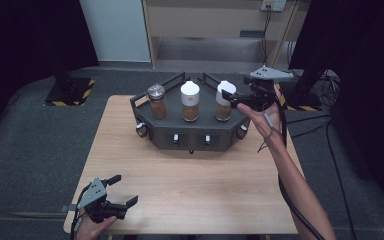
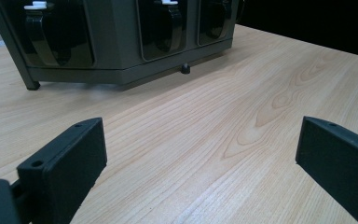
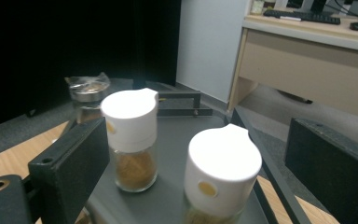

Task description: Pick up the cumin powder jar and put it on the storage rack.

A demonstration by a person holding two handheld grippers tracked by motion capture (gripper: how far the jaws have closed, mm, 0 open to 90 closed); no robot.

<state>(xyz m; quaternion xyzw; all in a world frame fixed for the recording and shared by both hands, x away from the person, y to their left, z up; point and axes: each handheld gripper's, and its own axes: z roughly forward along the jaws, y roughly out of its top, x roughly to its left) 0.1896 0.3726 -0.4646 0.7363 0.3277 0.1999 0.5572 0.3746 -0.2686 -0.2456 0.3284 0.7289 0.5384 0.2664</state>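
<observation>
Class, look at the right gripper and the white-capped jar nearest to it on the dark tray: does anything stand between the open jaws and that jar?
Nothing visible does. The right gripper is open, and the nearest white-capped jar sits directly between and ahead of its jaws. The other white-capped jar and the metal-lidded jar stand farther along the tray, off to the side.

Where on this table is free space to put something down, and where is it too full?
The bare wood of the table is free between the dark rack and the near edge, right of the left tongs. On the rack it is crowded: three spice jars stand in a row, and the right tongs straddle the rightmost jar.
</observation>
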